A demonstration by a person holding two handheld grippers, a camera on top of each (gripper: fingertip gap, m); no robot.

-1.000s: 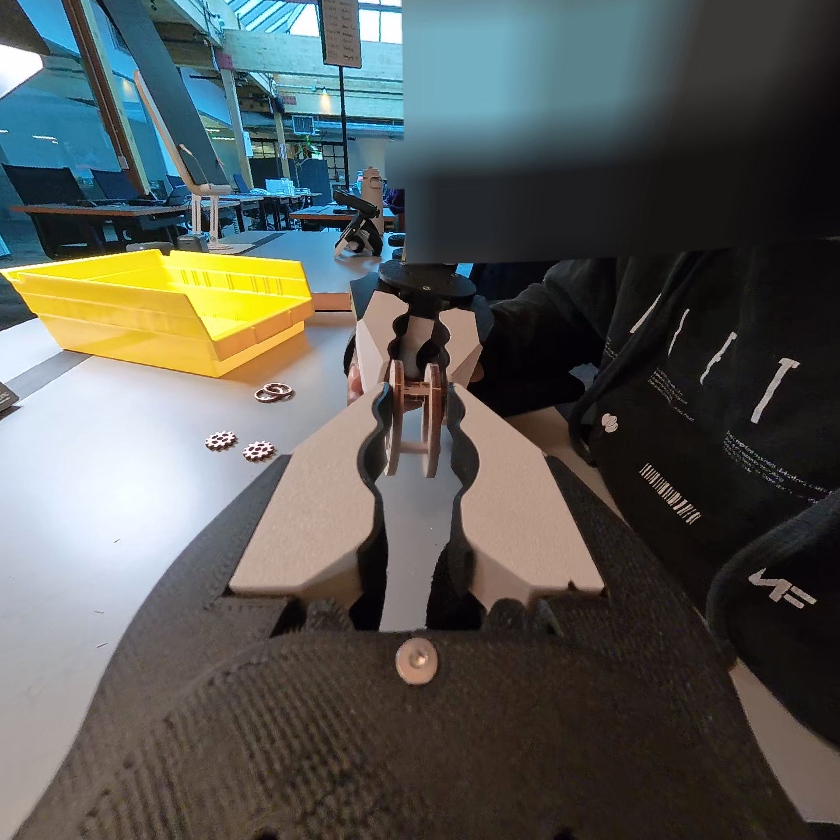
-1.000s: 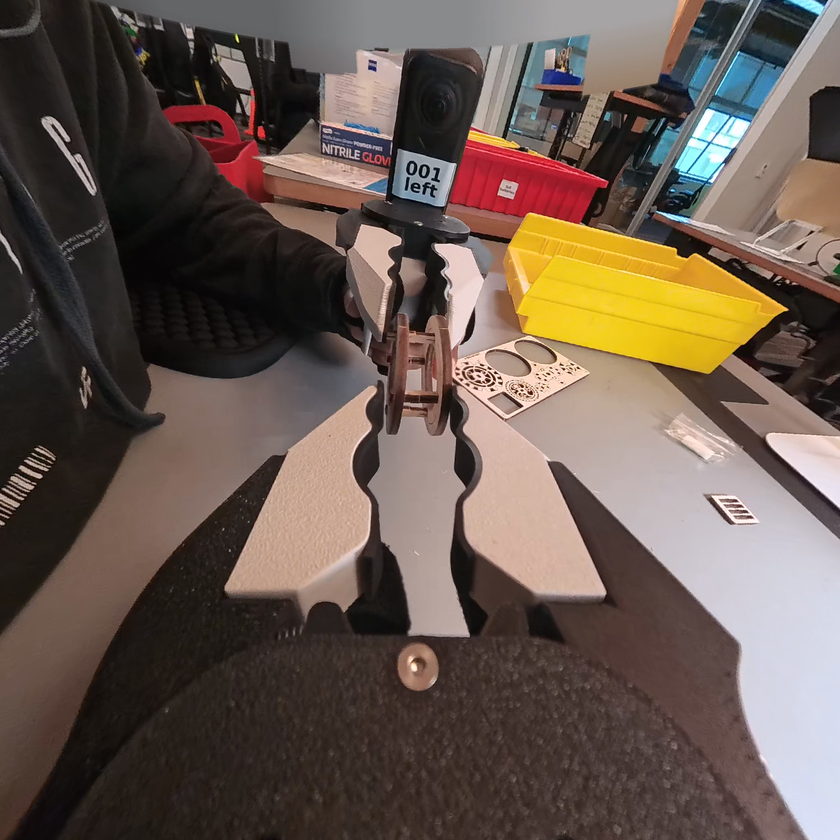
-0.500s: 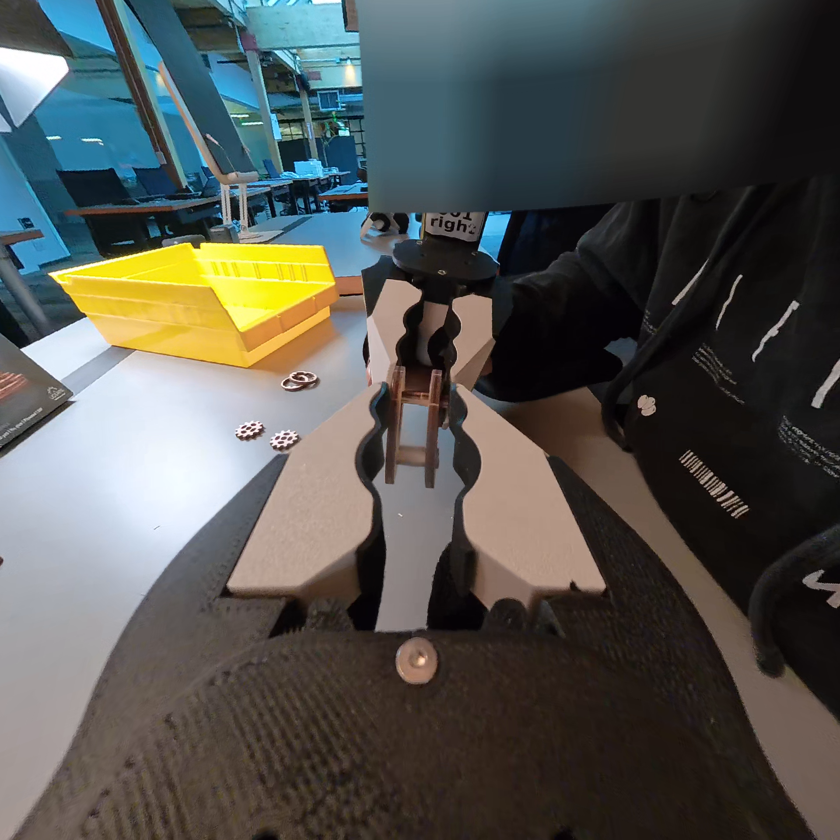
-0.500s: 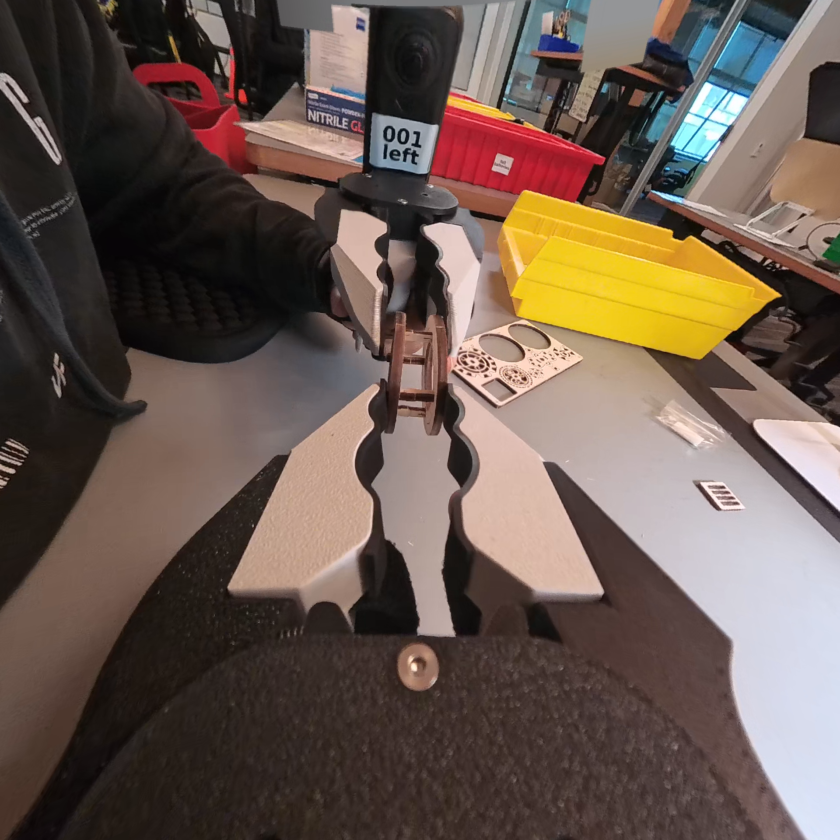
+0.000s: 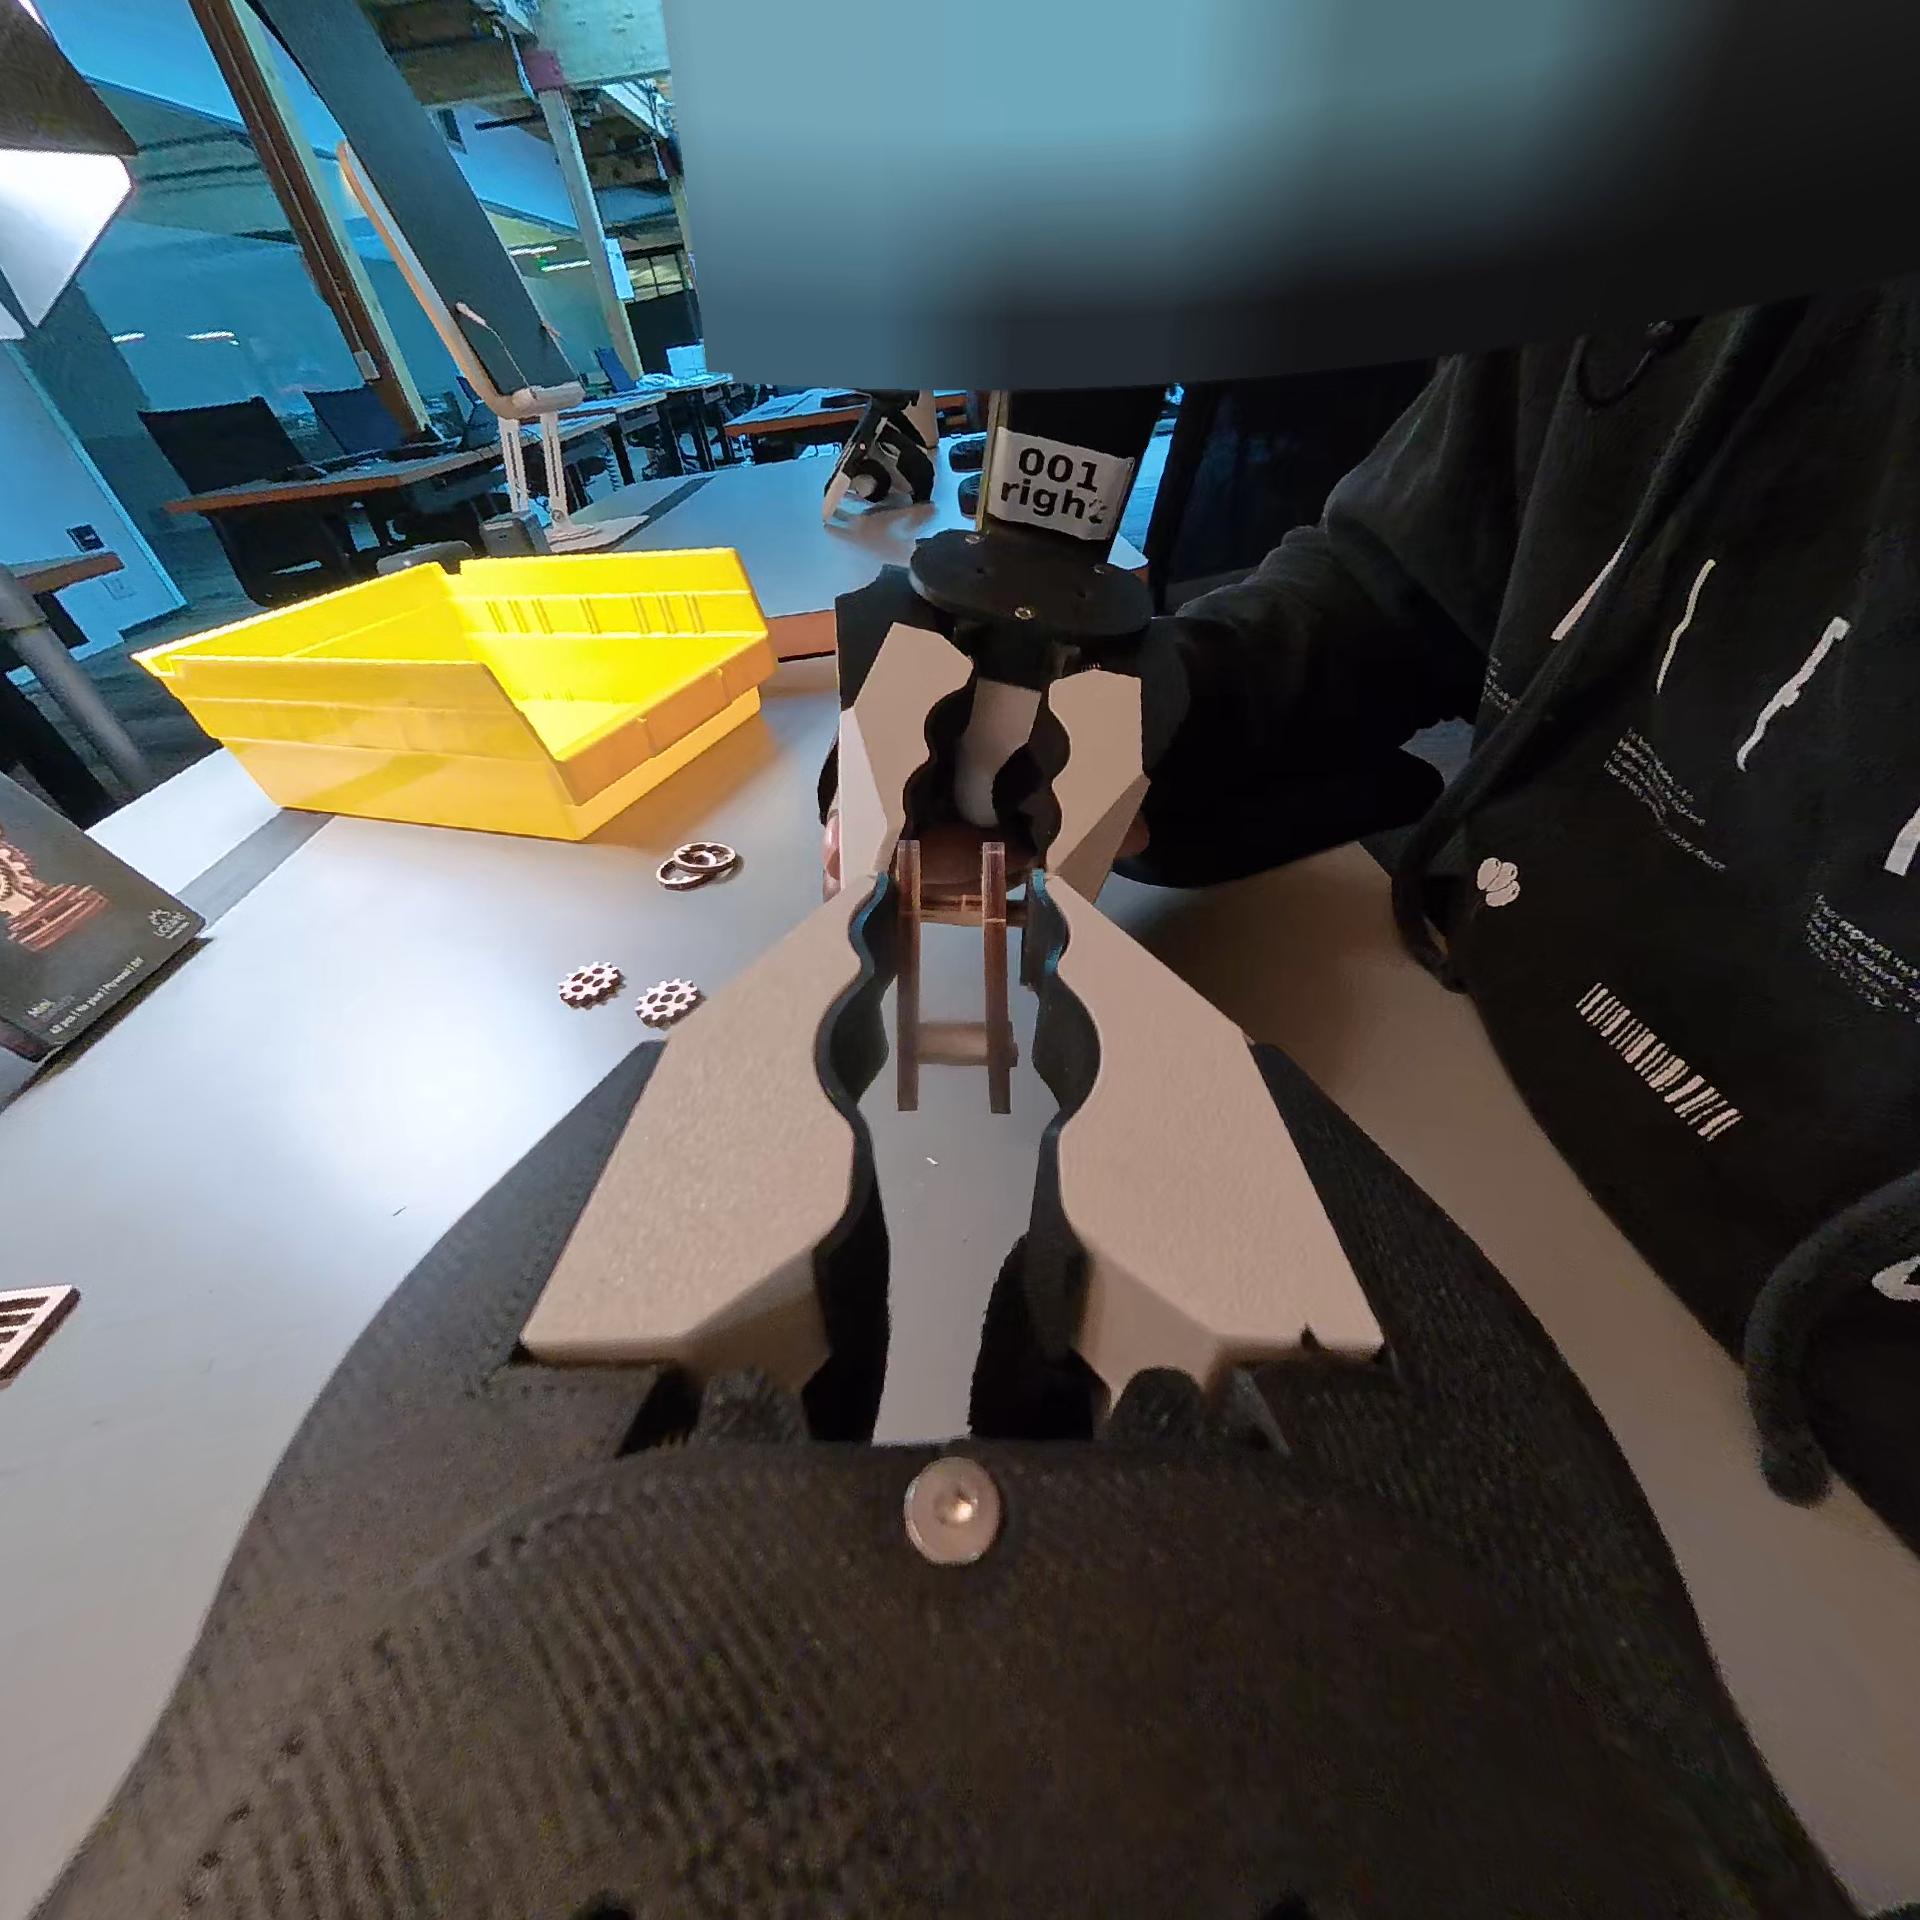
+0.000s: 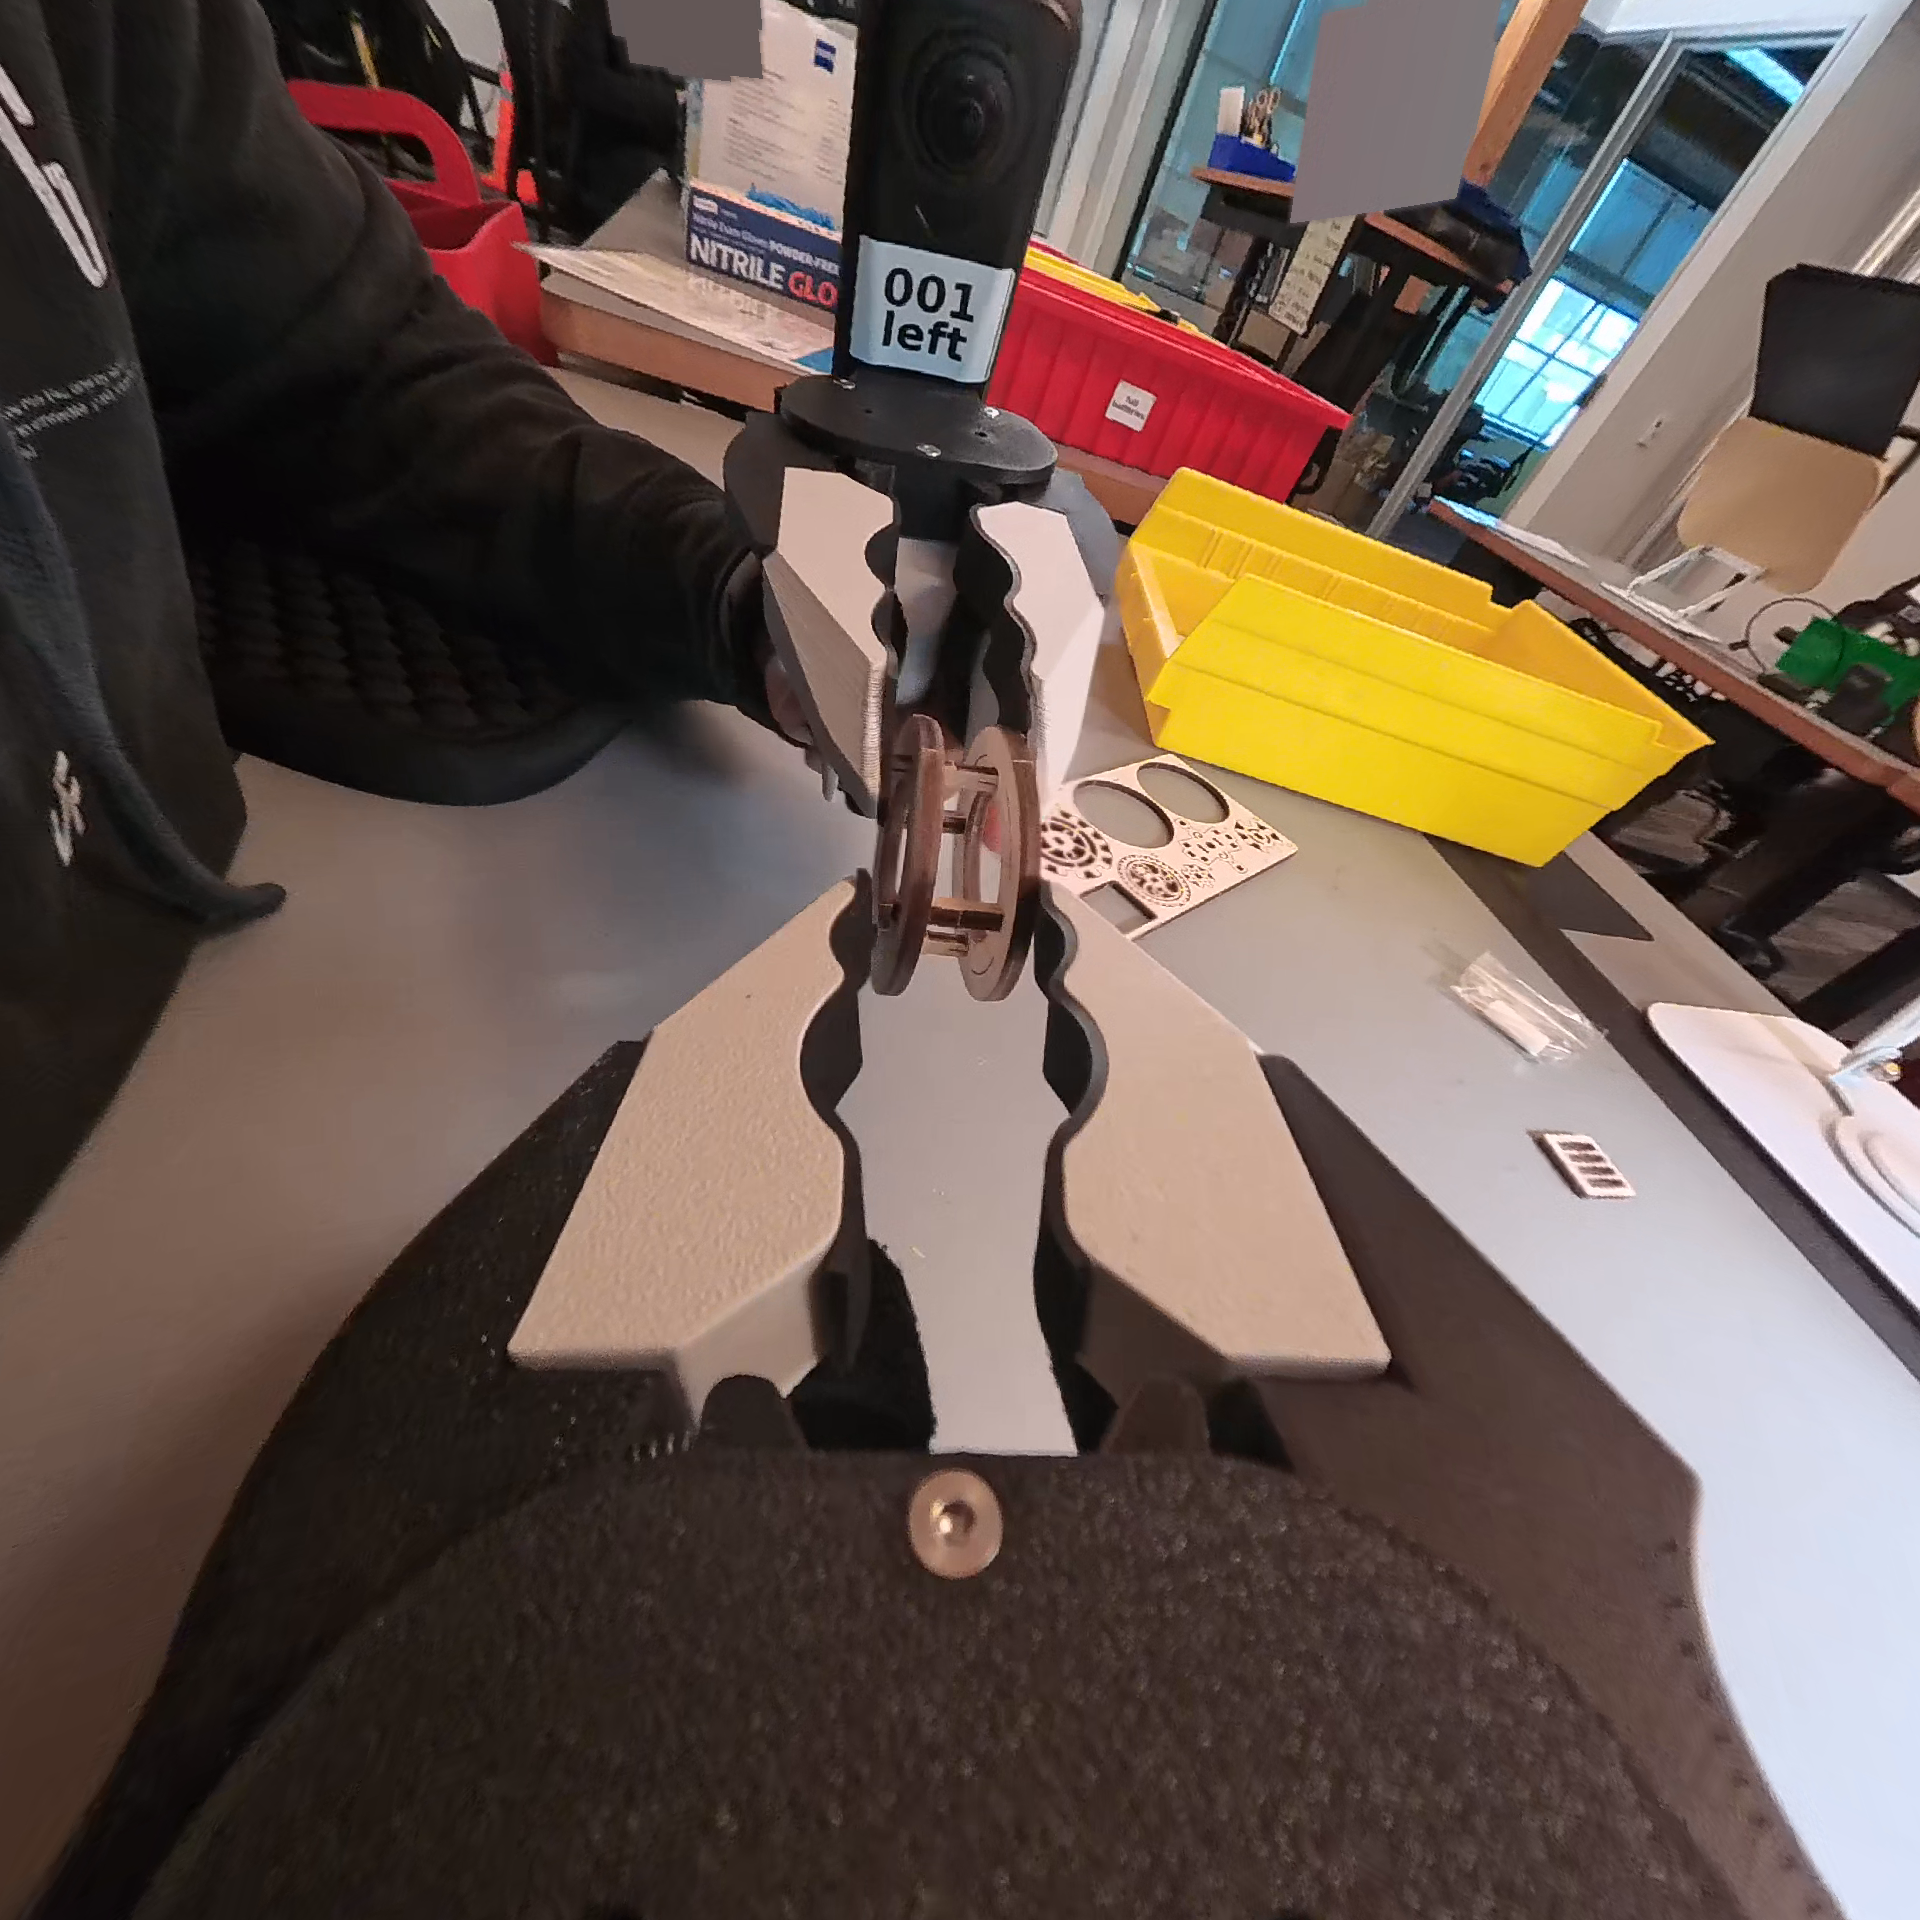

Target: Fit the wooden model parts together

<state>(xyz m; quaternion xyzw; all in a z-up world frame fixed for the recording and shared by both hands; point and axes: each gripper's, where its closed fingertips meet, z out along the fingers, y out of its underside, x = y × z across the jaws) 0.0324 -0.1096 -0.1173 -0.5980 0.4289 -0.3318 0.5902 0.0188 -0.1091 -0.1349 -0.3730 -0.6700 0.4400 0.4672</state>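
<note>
A dark wooden assembly (image 5: 951, 1039) of two discs joined by crossbars hangs above the grey table between both grippers, which face each other tip to tip. My left gripper (image 5: 954, 904) is shut on it, with its pads against the two outer sides. In the right wrist view the assembly (image 6: 951, 883) looks tilted, and the left gripper (image 6: 951, 769) grips it from the far side. My right gripper (image 6: 951, 914) is open. Its fingertips (image 6: 1051, 925) stand on either side of the discs without pressing on them. In the left wrist view the right gripper (image 5: 956, 831) also shows spread wider than the discs.
A yellow bin (image 5: 468, 707) stands at the back, also in the right wrist view (image 6: 1382, 675). Two small gears (image 5: 629, 992) and two rings (image 5: 698, 862) lie on the table. A cut-out wooden sheet (image 6: 1174, 842), a small plastic bag (image 6: 1512, 1003) and a slotted piece (image 6: 1584, 1164) lie to the right. My two grippers' fingertips are within a few centimetres of each other. Left tips and right tips are each some 30 cm from the slotted piece (image 6: 1584, 1164).
My right jaws closed a little on the assembly, then spread wider and let it go. The left gripper kept its hold, and the assembly now sits tilted.
</note>
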